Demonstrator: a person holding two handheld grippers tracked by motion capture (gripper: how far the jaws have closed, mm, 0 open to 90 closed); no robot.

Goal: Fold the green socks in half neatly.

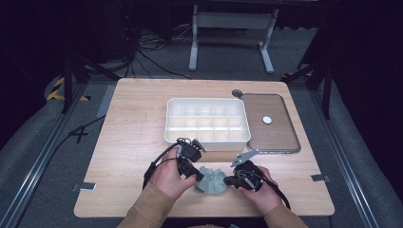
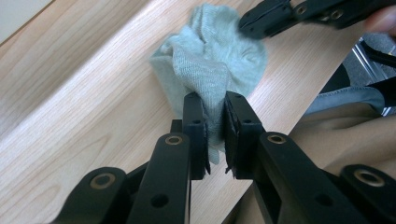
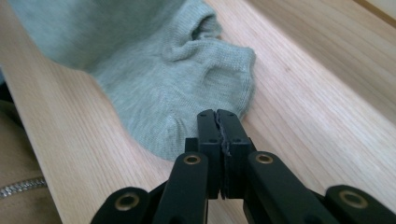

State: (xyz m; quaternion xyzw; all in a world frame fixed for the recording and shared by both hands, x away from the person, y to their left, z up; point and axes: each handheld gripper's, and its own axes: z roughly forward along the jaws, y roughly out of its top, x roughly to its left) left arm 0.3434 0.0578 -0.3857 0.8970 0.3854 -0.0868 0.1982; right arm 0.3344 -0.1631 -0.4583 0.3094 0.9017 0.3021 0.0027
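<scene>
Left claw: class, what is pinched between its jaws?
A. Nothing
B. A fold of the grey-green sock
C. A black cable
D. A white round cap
B: in the left gripper view the left claw has its jaws closed on a bunched fold of the grey-green sock on the wooden table.

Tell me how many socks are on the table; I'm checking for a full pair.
1 visible: a grey-green sock bunched at the table's near edge, between the left tongs and right tongs. A second may be hidden in the bunch.
</scene>
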